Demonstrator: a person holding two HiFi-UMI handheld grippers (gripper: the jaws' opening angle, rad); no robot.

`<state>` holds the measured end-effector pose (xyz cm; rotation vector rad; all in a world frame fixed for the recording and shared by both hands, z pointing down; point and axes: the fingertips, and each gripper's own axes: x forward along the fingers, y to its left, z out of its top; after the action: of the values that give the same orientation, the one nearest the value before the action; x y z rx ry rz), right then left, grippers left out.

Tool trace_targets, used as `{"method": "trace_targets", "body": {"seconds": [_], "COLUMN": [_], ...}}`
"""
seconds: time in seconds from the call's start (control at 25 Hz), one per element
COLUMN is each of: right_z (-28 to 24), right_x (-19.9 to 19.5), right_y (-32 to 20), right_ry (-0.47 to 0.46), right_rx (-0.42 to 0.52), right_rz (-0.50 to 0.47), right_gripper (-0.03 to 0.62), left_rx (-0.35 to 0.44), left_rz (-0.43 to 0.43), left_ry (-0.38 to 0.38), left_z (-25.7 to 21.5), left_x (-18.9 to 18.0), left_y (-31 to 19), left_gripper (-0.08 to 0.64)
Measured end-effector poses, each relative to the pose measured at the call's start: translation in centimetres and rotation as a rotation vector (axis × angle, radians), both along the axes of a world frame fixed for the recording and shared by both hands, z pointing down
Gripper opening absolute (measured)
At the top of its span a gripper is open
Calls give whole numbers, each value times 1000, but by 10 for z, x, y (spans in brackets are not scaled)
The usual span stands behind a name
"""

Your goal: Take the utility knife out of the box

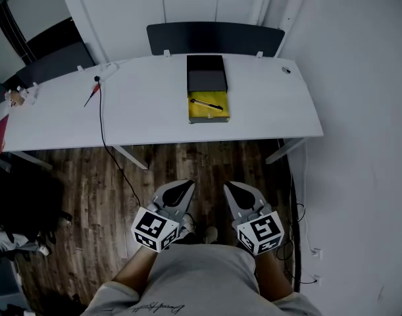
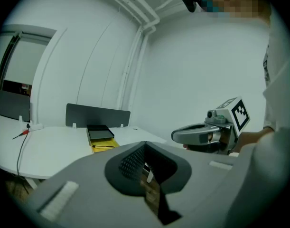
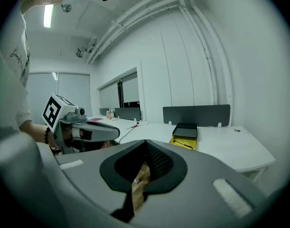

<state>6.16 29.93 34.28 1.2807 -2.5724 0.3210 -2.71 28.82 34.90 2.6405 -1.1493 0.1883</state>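
- At the far left of the white table (image 1: pixel 266 114) lies a thin red-handled tool (image 1: pixel 89 99). A black cable (image 1: pixel 102 120) runs from beside it across the top and down over the near edge to the wooden floor (image 1: pixel 82 183).
- Near the middle of the table sits the box (image 1: pixel 208 116), open. Its black lid (image 1: pixel 206 73) lies back toward the dark panel (image 1: pixel 214 38) behind the table, and the yellow-lined tray faces the person.
- The utility knife (image 1: pixel 207 104) rests inside that yellow tray, lying crosswise — nothing touches it.
- The left gripper (image 1: pixel 185 188) is held close to the person's body over the floor, well apart from the table. Its jaws are clenched tip to tip with nothing between them.
- The right gripper (image 1: pixel 232 189) hangs just beside it at the same height, its marker cube (image 1: pixel 260 234) toward the person. Its jaws are likewise pressed together and empty — each gripper view shows the other gripper alongside and the box far ahead.
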Motion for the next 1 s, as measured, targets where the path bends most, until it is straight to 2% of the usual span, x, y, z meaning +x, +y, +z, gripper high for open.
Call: {"method": "trace_targets", "body": {"seconds": [0.44, 0.68, 1.0], "right_z": [-10, -10, -5], "right_x": [-39, -52, -50], "right_y": [-33, -38, -66], "right_ry": [10, 33, 33], "right_rx": [21, 22, 21], "right_rz": [9, -1, 1], "right_gripper": [15, 15, 15], "left_rx": [14, 16, 29], "left_rz": [24, 30, 46], "left_ry": [21, 35, 40], "left_z": [-2, -1, -3], "left_x": [-36, -43, -38], "left_y": [-30, -37, -63], "left_gripper": [2, 2, 2]}}
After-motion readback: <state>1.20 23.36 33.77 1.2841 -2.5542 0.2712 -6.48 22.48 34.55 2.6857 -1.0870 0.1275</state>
